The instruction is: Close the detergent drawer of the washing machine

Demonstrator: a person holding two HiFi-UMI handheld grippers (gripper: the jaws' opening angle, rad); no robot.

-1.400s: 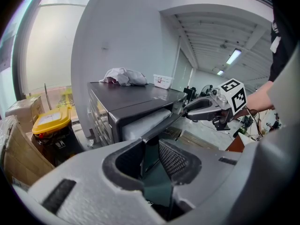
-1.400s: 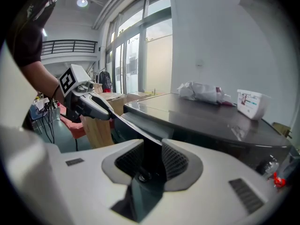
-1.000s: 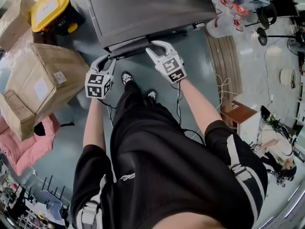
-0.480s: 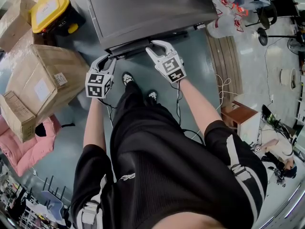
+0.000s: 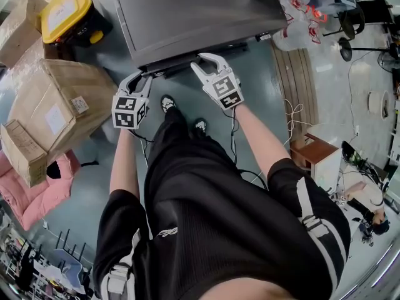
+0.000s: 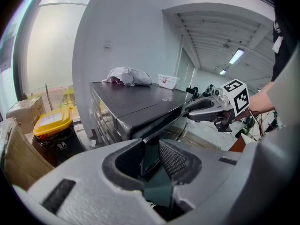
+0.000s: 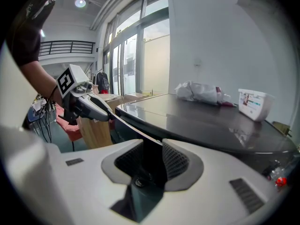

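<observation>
Two grippers, the left gripper (image 5: 146, 75) at nine o'clock and the right gripper (image 5: 207, 57) at three o'clock, are clamping the front panel of the detergent drawer (image 5: 175, 63), which is sticking slightly out of the washing machine (image 5: 194, 11) at twelve o'clock.

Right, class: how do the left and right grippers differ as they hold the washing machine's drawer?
The left gripper grips the drawer near its left end; the right gripper grips it further right. The left gripper sits nearer the person; the right gripper reaches further forward. Both are shut on the drawer's front edge.
</observation>
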